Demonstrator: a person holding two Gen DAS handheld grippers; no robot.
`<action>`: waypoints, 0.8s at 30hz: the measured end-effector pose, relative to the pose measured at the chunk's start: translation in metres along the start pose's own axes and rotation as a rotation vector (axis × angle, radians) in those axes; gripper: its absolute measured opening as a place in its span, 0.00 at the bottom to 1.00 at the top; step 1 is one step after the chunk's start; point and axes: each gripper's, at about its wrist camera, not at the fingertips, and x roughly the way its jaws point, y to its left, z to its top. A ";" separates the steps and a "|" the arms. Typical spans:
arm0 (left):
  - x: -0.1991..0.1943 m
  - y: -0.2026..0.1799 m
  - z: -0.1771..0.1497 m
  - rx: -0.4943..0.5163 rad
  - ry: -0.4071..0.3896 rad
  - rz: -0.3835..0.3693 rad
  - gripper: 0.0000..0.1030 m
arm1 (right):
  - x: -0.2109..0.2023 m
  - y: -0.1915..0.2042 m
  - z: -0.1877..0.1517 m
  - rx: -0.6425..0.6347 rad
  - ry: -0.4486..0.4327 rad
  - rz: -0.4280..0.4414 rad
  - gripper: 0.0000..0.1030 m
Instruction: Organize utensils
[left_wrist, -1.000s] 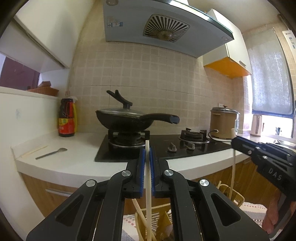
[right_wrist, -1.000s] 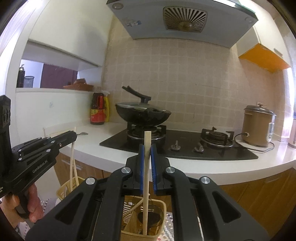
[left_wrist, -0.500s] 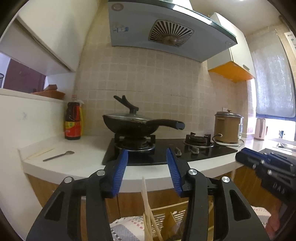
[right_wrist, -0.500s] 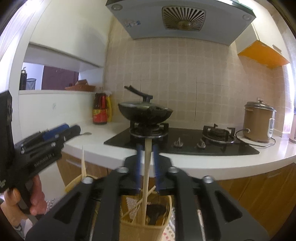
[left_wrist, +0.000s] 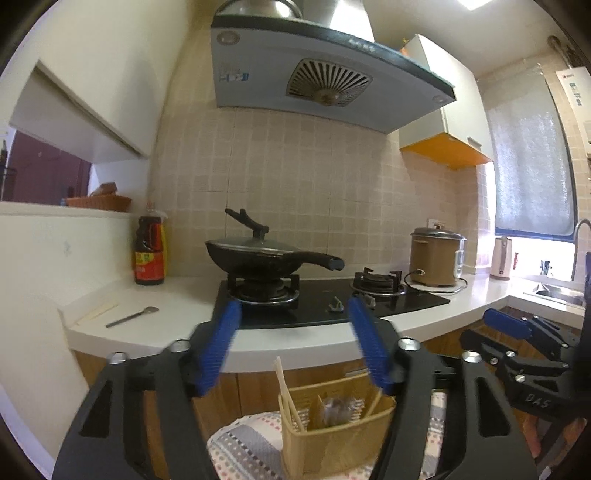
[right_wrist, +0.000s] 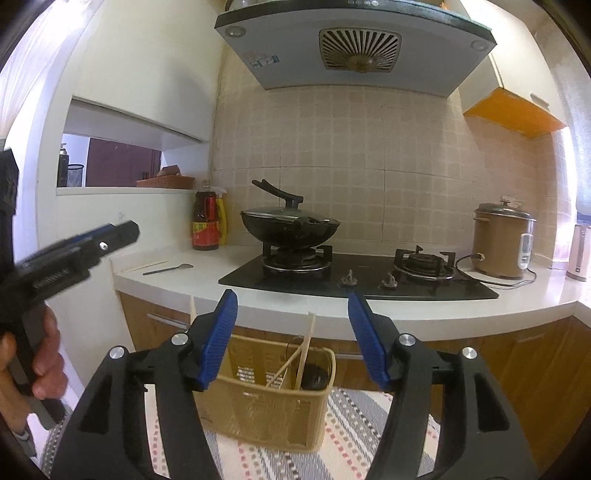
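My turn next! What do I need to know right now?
Left gripper: open, holding nothing.
Right gripper: open, holding nothing.
Basket: on the striped mat below the counter edge, chopsticks standing in it.
Done: those chopsticks are put away.
Left: a spoon and what looks like another pair of chopsticks lie on the counter near the sauce bottle.
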 end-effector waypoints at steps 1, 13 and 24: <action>-0.011 -0.001 0.001 0.001 -0.011 0.002 0.73 | -0.005 0.001 -0.001 -0.003 -0.001 -0.002 0.70; -0.091 -0.024 -0.055 -0.012 0.003 0.141 0.86 | -0.067 0.012 -0.052 0.051 0.005 -0.019 0.92; -0.097 -0.050 -0.133 0.000 0.094 0.186 0.88 | -0.080 0.002 -0.101 0.108 0.044 -0.121 0.92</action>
